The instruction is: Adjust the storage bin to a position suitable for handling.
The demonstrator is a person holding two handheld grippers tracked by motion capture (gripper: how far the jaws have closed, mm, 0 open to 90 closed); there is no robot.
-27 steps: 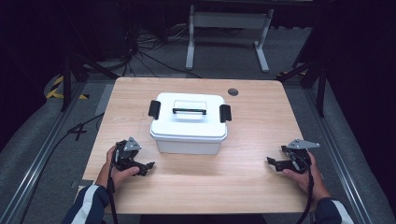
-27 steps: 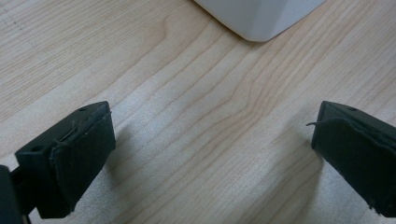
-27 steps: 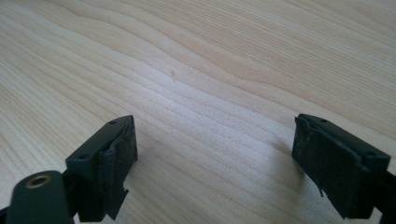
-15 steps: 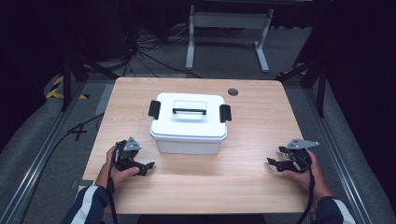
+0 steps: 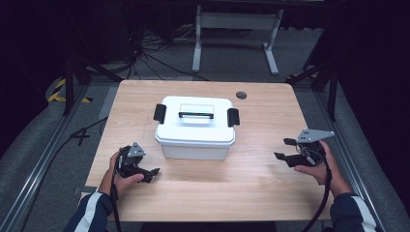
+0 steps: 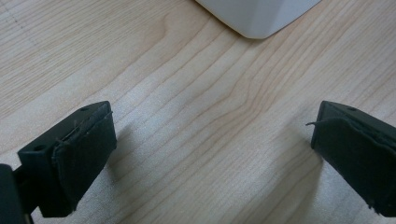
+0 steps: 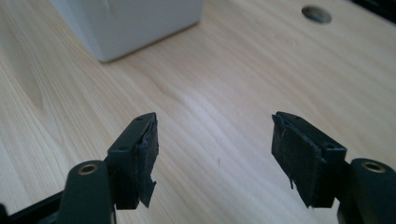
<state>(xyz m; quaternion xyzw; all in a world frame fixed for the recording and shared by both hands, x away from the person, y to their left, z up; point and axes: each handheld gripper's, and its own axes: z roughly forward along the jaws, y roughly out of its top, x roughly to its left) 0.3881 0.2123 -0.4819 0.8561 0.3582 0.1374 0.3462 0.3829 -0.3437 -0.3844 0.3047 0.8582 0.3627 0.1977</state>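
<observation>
The white lidded box [image 5: 196,128] sits closed at the middle of the table [image 5: 241,193], black latches on both ends. Your left gripper [image 5: 151,172] rests near its front-left corner, jaws spread and empty. Your right gripper [image 5: 283,149] hovers well apart, jaws spread.

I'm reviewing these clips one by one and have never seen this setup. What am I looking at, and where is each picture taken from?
A person holds a hand-held two-jaw tool in each hand, the left gripper and the right gripper. The high view looks down on a wooden table. The other two come from cameras riding on each gripper, looking along its black jaws. On the table stands a white lidded box with a handle and black side latches; a small round hole lies behind it. Both grippers are open and hold nothing, one on each side of the box.
</observation>
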